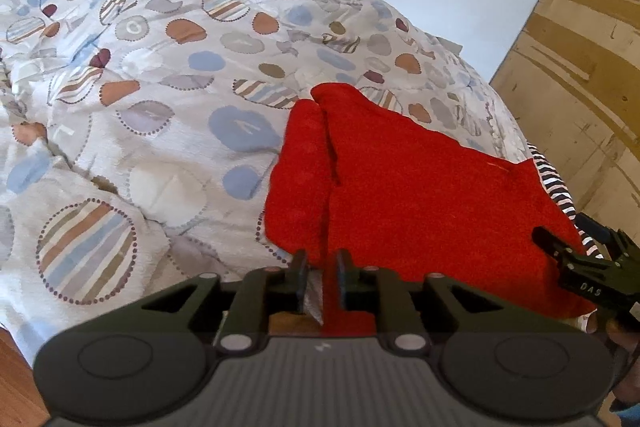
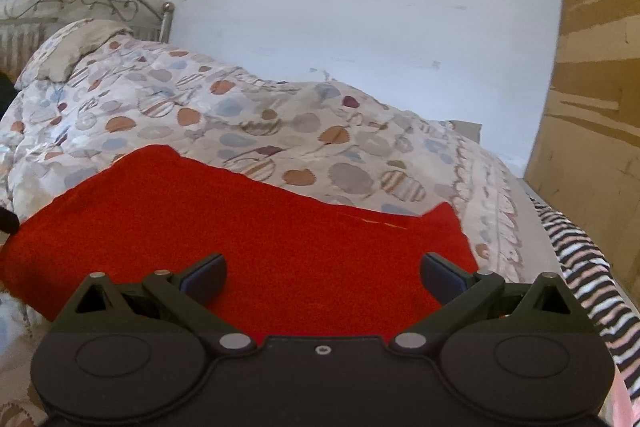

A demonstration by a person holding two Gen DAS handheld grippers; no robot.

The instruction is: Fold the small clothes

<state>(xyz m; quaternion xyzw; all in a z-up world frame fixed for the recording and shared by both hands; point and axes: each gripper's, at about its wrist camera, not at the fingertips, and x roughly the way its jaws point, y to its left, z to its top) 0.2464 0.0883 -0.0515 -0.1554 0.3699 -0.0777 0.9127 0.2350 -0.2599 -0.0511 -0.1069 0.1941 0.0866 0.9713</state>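
The red fleecy garment lies spread on the patterned quilt with coloured circles near the bed's foot edge, one flap already laid over along its left side, so the fold looks begun but far from a compact bundle. The left gripper stands with its jaws a little apart at the near hem, red cloth and a white tag showing in the gap, no pad visibly pressing. The right gripper hangs wide open above the cloth, holding nothing; a striped black-and-white fabric beside it waits unfolded.
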